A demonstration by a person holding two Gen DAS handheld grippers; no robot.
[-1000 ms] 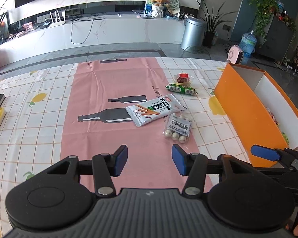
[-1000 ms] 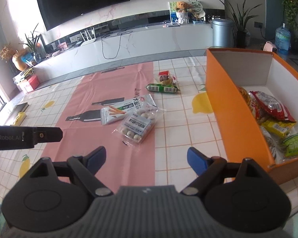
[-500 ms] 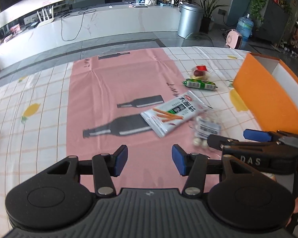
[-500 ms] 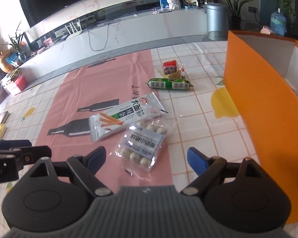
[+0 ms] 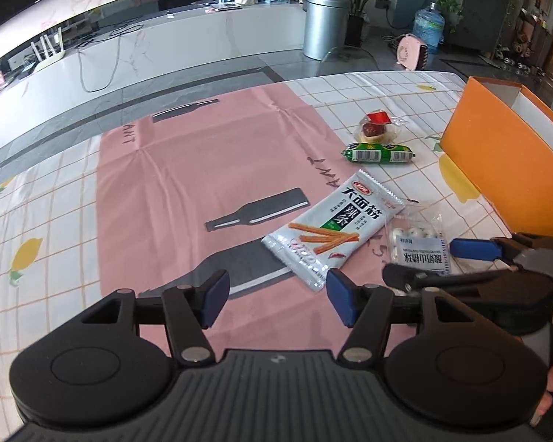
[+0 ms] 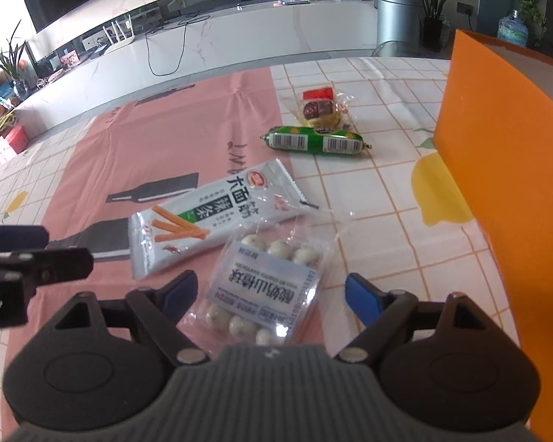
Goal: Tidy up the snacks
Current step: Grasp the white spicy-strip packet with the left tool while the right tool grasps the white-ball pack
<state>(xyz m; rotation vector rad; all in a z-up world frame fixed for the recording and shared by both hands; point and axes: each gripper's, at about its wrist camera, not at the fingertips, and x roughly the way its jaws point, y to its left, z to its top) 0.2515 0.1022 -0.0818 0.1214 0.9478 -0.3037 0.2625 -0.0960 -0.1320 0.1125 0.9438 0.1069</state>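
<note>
A clear bag of white candy balls (image 6: 265, 287) lies between the open fingers of my right gripper (image 6: 271, 294); it also shows in the left wrist view (image 5: 420, 246). Beside it lies a white gluten-stick packet (image 6: 210, 217), also in the left wrist view (image 5: 331, 228). Farther off are a green sausage (image 6: 315, 141) and a small wrapped cake (image 6: 320, 108). The orange box (image 6: 505, 169) stands at the right. My left gripper (image 5: 272, 296) is open and empty, just short of the white packet.
The table has a checked lemon cloth (image 5: 37, 199) with a pink bottle-print runner (image 5: 188, 169). Beyond the table are a white TV bench (image 6: 202, 48) and a metal bin (image 5: 324, 25). The right gripper shows at the right of the left wrist view (image 5: 472, 258).
Both grippers have moved forward and down toward the snacks. The right gripper now straddles the candy bag, and the box's inside has left its view.
</note>
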